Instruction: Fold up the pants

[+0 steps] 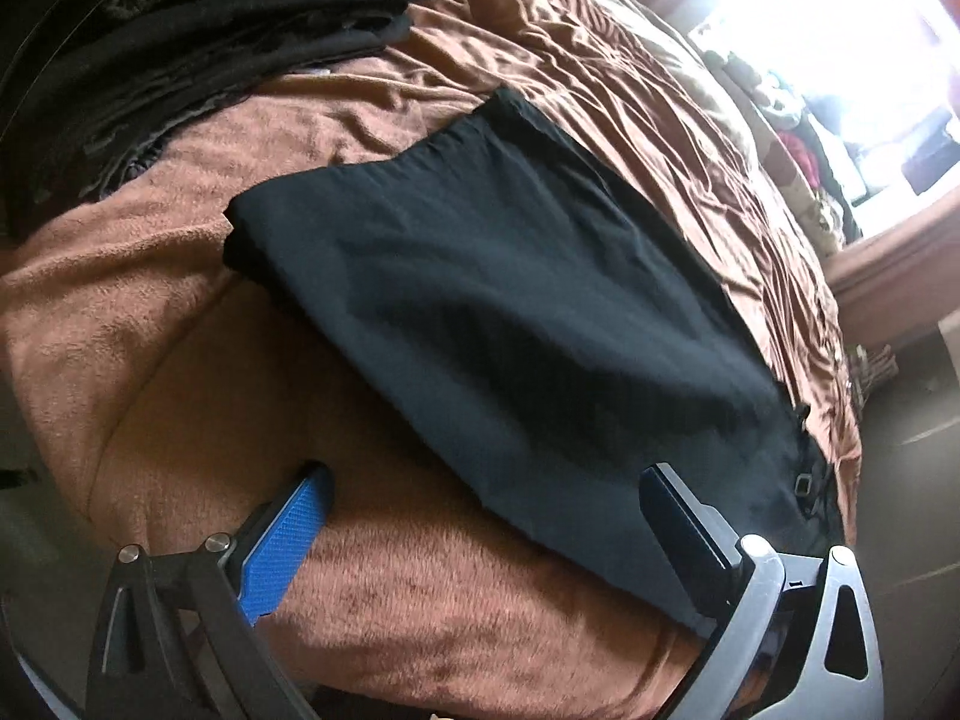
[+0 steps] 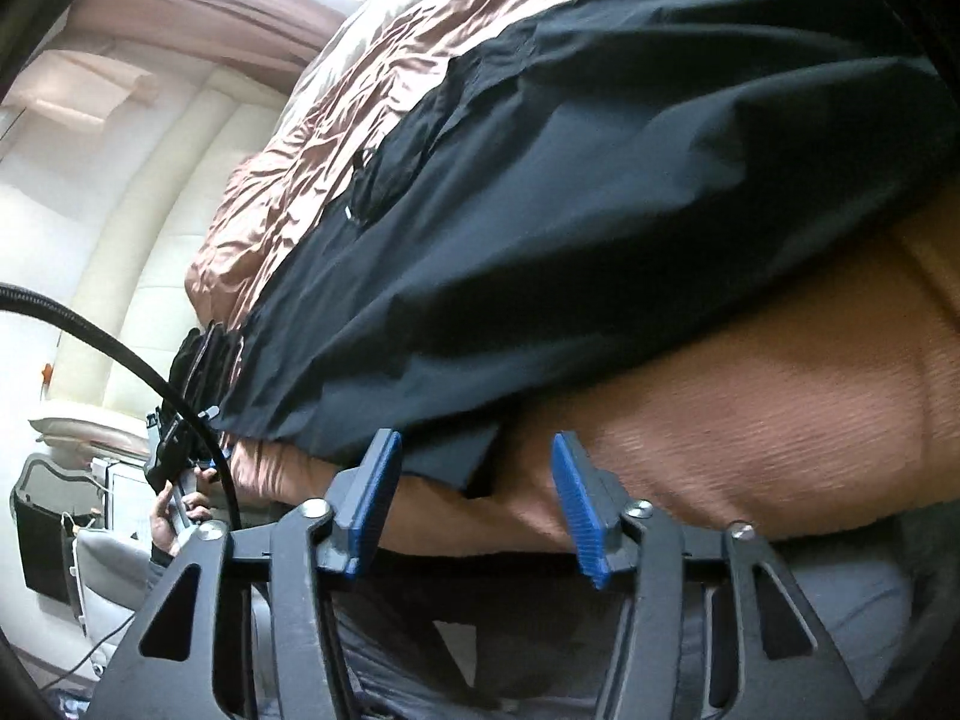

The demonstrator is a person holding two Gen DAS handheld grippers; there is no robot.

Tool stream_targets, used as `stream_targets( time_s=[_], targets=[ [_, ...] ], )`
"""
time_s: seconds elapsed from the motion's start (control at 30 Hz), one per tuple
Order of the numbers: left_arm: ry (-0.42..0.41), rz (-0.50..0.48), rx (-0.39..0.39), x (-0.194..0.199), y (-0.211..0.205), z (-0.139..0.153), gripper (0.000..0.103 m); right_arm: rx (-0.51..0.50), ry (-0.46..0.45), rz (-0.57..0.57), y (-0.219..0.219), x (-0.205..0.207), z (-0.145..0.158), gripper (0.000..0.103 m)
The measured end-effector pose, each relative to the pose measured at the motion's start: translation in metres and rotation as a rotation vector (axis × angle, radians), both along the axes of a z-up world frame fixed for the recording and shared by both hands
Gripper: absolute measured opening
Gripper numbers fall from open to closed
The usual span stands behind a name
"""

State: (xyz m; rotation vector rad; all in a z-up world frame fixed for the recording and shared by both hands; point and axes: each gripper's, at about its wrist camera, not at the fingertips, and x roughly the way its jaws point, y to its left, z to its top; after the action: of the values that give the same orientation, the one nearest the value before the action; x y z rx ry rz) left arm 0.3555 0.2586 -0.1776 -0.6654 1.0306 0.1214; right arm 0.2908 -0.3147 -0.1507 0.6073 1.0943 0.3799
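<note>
Black pants (image 1: 510,300), folded into a long flat shape, lie across the brown blanket (image 1: 150,360) on the bed. My left gripper (image 1: 486,516) stands wide open over their near edge. Its blue-padded finger (image 1: 288,540) hangs over bare blanket and the other finger (image 1: 684,528) over the cloth, with nothing pinched. In the right wrist view the pants (image 2: 600,210) fill the upper middle. My right gripper (image 2: 474,480) is open at the bed's edge. A loose corner of the pants (image 2: 474,456) lies in the gap between its blue pads (image 2: 372,492), and neither pad presses on it.
A stack of dark folded clothes (image 1: 210,18) sits at the far left of the bed. A wrinkled satin sheet (image 1: 660,120) lies beyond the pants. A black cable (image 2: 120,348) arcs at the left, above a hand (image 2: 180,504) holding a black device. Padded pale wall (image 2: 150,210) behind.
</note>
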Motion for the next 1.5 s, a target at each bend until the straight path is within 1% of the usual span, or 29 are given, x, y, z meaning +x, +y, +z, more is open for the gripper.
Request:
stream_targets(
  time_s=[0.03,0.1,0.13,0.17,0.2,0.3,0.4,0.47,0.53,0.6,0.63,0.67,0.7,0.73,0.8,0.87,0.97,1.07,1.13,1.27,1.33,1.37,1.4,1.43,1.47,1.5],
  targets=[
    [-0.004,-0.005,0.008,-0.002,-0.001,0.001,0.103,0.002,0.004,-0.004,0.000,0.002,-0.002,0.039],
    [-0.020,-0.014,0.006,-0.005,-0.004,0.002,0.103,0.004,0.014,-0.021,0.002,0.005,-0.007,0.027],
    [-0.024,-0.015,0.006,-0.007,-0.005,0.001,0.103,0.008,0.018,-0.032,0.001,0.005,-0.009,0.025],
    [-0.031,-0.020,0.001,-0.008,-0.006,0.001,0.103,0.014,0.020,-0.046,0.001,0.004,-0.011,0.019],
    [-0.041,-0.022,-0.002,-0.010,-0.006,0.001,0.103,0.029,0.019,-0.059,-0.001,0.002,-0.012,0.009],
    [-0.045,-0.027,0.001,-0.013,-0.010,0.001,0.102,0.047,0.010,-0.069,-0.001,-0.009,-0.013,0.001],
    [-0.060,-0.011,-0.025,-0.015,-0.009,0.001,0.102,0.052,-0.001,-0.064,-0.001,-0.020,-0.009,0.000],
    [-0.070,0.011,-0.061,-0.016,-0.004,0.000,0.101,0.047,0.001,-0.060,0.000,-0.023,-0.008,0.000],
    [-0.080,0.034,-0.087,-0.018,0.001,0.000,0.097,0.038,0.004,-0.057,0.004,-0.024,-0.006,0.000],
    [-0.085,0.053,-0.104,-0.017,0.007,-0.001,0.084,0.033,0.001,-0.060,0.006,-0.024,-0.004,0.000],
    [-0.088,0.067,-0.117,-0.017,0.012,-0.002,0.080,0.033,0.003,-0.062,0.008,-0.023,-0.003,0.000],
    [-0.090,0.080,-0.131,-0.017,0.015,-0.003,0.072,0.033,0.006,-0.064,0.007,-0.024,-0.002,0.000],
    [-0.092,0.095,-0.153,-0.017,0.020,-0.005,0.066,0.032,0.008,-0.064,0.008,-0.024,-0.001,0.000],
    [-0.098,0.111,-0.181,-0.016,0.026,-0.007,0.065,0.026,0.009,-0.059,0.008,-0.025,0.000,0.000],
    [-0.104,0.131,-0.212,-0.015,0.033,-0.011,0.058,-0.007,0.005,-0.041,0.010,-0.023,0.004,0.000],
    [-0.103,0.145,-0.227,-0.013,0.039,-0.014,0.054,-0.008,0.005,-0.031,0.011,-0.023,0.008,0.000],
    [-0.113,0.159,-0.241,-0.010,0.043,-0.015,0.053,-0.032,0.005,-0.018,0.014,-0.024,0.017,0.003],
    [-0.130,0.177,-0.245,-0.004,0.049,-0.017,0.053,-0.042,-0.008,0.011,0.015,-0.030,0.027,0.003],
    [-0.147,0.188,-0.248,0.001,0.053,-0.018,0.053,-0.061,-0.026,0.034,0.020,-0.034,0.036,0.003],
    [-0.173,0.191,-0.230,0.010,0.058,-0.017,0.053,-0.102,-0.070,0.068,0.032,-0.037,0.053,0.003],
    [-0.180,0.188,-0.224,0.014,0.060,-0.016,0.051,-0.133,-0.091,0.083,0.041,-0.035,0.058,0.003],
    [-0.182,0.188,-0.215,0.015,0.061,-0.015,0.043,-0.144,-0.097,0.089,0.045,-0.034,0.059,0.003],
    [-0.176,0.185,-0.205,0.017,0.061,-0.015,0.031,-0.156,-0.104,0.101,0.052,-0.031,0.059,0.003],
    [-0.168,0.180,-0.195,0.018,0.062,-0.014,0.026,-0.166,-0.105,0.108,0.056,-0.029,0.059,0.003],
    [-0.166,0.178,-0.189,0.018,0.063,-0.014,0.019,-0.178,-0.106,0.116,0.063,-0.025,0.059,0.003],
    [-0.168,0.178,-0.187,0.017,0.064,-0.014,0.013,-0.180,-0.109,0.125,0.069,-0.021,0.059,0.003]
  ],
)
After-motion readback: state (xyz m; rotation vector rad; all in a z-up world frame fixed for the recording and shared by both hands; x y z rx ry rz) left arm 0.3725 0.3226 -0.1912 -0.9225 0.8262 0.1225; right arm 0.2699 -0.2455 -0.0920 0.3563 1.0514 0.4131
